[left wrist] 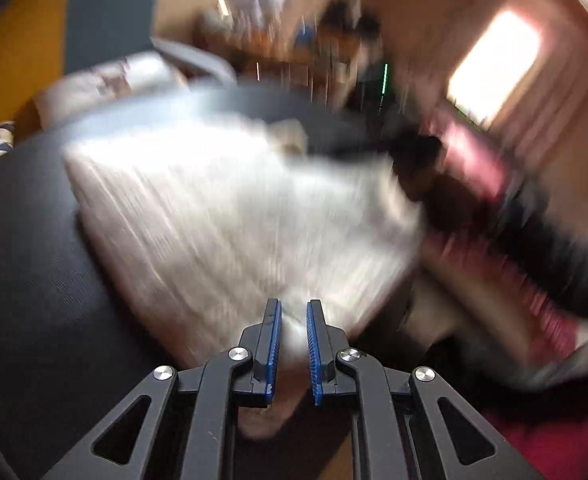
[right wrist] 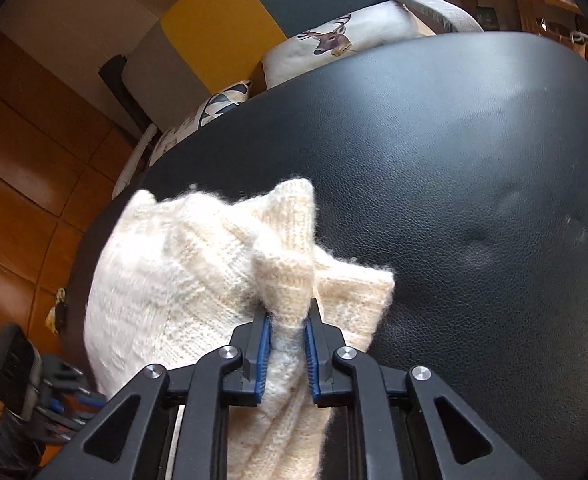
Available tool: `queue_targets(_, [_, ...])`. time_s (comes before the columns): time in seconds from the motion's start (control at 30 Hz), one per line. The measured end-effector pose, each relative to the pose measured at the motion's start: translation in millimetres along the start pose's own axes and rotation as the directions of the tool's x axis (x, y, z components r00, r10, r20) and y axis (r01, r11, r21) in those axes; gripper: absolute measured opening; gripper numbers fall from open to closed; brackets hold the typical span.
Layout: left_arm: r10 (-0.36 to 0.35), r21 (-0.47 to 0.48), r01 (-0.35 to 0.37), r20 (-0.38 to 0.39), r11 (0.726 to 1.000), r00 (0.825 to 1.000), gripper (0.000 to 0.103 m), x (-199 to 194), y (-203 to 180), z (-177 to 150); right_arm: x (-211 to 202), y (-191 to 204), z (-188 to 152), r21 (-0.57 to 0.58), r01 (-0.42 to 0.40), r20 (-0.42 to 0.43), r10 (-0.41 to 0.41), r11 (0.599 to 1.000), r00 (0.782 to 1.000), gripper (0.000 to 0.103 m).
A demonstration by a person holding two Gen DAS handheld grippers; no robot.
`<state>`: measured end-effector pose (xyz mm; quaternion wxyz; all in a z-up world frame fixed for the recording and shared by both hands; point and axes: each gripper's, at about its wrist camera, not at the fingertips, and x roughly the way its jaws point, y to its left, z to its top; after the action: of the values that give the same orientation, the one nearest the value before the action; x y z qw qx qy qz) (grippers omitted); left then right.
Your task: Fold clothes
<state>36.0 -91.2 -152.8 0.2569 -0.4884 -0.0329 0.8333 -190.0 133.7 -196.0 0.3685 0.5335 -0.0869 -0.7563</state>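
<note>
A cream knitted sweater point(left wrist: 229, 216) lies spread on a black leather surface point(left wrist: 33, 272); the left wrist view is heavily blurred. My left gripper point(left wrist: 294, 308) is at the sweater's near edge, its blue pads shut on a fold of the knit. In the right wrist view the sweater point(right wrist: 181, 272) is bunched up near the left edge of the leather surface point(right wrist: 454, 180). My right gripper point(right wrist: 287, 318) is shut on a pinched ridge of the knit that stands up between its pads. The rest of the sweater hangs below the fingers, hidden.
A chair with yellow and teal panels point(right wrist: 221, 24) stands behind the surface, with a deer-print cushion point(right wrist: 334, 36) on it. Wooden floor point(right wrist: 21, 168) lies to the left, with dark clutter point(right wrist: 17, 360) near it. A blurred dark and pink shape point(left wrist: 514, 240) is at the sweater's right.
</note>
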Motion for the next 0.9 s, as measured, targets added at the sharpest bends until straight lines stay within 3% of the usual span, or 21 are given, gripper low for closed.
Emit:
queue_targets(0.03, [0.011, 0.009, -0.011, -0.034, 1.0, 0.999, 0.012, 8, -1, -3, 1, -1, 0, 0.0, -0.002, 0.003, 0.002, 1.0, 1.0, 0.014])
queue_targets(0.17, [-0.001, -0.02, 0.0, -0.021, 1.0, 1.0, 0.012, 1, -1, -6, -2, 0, 1, -0.003, 0.007, 0.014, -0.007, 1.0, 1.0, 0.016])
queue_targets(0.2, [0.0, -0.017, -0.001, -0.014, 1.0, 1.0, 0.012, -4, -1, -6, -5, 0, 2, 0.0, 0.011, 0.021, -0.011, 1.0, 1.0, 0.021])
queue_targets(0.33, [-0.04, -0.035, 0.043, 0.073, 0.998, 0.997, 0.012, -30, -1, 8, -36, 10, 4, -0.031, 0.01, 0.089, -0.007, 0.999, 0.996, 0.021])
queue_targets(0.47, [-0.021, -0.03, 0.025, 0.113, 0.999, 0.993, 0.014, -39, 1, 17, -78, 40, -4, -0.147, -0.011, 0.155, 0.034, 0.989, 0.987, 0.022])
queue_targets(0.53, [-0.007, -0.037, 0.012, 0.113, 0.999, 0.994, 0.015, -33, 4, 23, -83, 66, -11, -0.239, -0.063, 0.128, 0.096, 0.969, 0.987, 0.021])
queue_targets(0.63, [-0.015, -0.045, 0.02, 0.099, 0.999, 0.995, 0.016, -19, 4, 25, -71, 94, -29, -0.338, -0.08, 0.04, 0.099, 0.938, 0.994, 0.021])
queue_targets(0.7, [-0.021, -0.049, 0.026, 0.09, 0.998, 0.996, 0.017, -9, 4, 26, -53, 100, -42, -0.375, -0.049, -0.026, 0.043, 0.926, 0.999, 0.021])
queue_targets(0.73, [-0.011, -0.048, 0.015, 0.085, 0.999, 0.996, 0.019, -6, 3, 25, -40, 96, -49, -0.386, 0.015, -0.055, -0.04, 0.922, 0.998, 0.018])
queue_targets(0.77, [-0.004, -0.052, 0.007, 0.075, 0.999, 0.997, 0.021, -1, 4, 23, -27, 89, -55, -0.395, 0.093, -0.083, -0.136, 0.914, 0.987, 0.018])
queue_targets(0.8, [-0.006, -0.062, 0.01, 0.062, 0.998, 0.998, 0.022, 4, 5, 21, -20, 79, -60, -0.381, 0.111, -0.089, -0.156, 0.918, 0.984, 0.01])
queue_targets(0.9, [-0.016, -0.092, 0.019, 0.033, 0.996, 0.999, 0.023, 17, 9, 15, -21, 50, -64, -0.271, 0.05, -0.072, -0.072, 0.961, 0.995, 0.008])
